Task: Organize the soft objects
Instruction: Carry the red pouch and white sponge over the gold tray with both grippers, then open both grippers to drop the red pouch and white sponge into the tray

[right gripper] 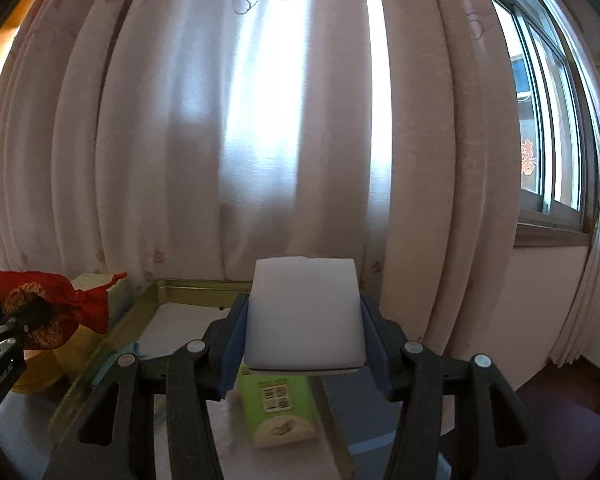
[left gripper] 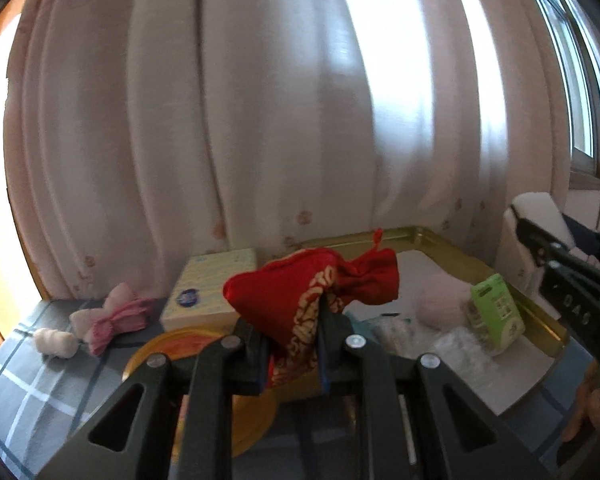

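Holding red pouch (left gripper: pixel 312 292) aloft, just left of gold tray (left gripper: pixel 452 249), left tool (left gripper: pixel 293 354) clamped on its belly; soft, light, saggy, pinch mid-body. Right tool (right gripper: pixel 305 346) clamped on white foam block (right gripper: pixel 305 312) above tray; squashy, grip flat sides

Red pouch (left gripper: pixel 300 292) — gold-patterned; white sponge (right gripper: pixel 305 316); pink bow (left gripper: pixel 108 316).

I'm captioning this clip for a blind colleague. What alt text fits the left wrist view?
The left tongs grip a red pouch above a table, before a gold tray holding a green packet. A pink bow lies at left; the right tongs hold a white block at right.
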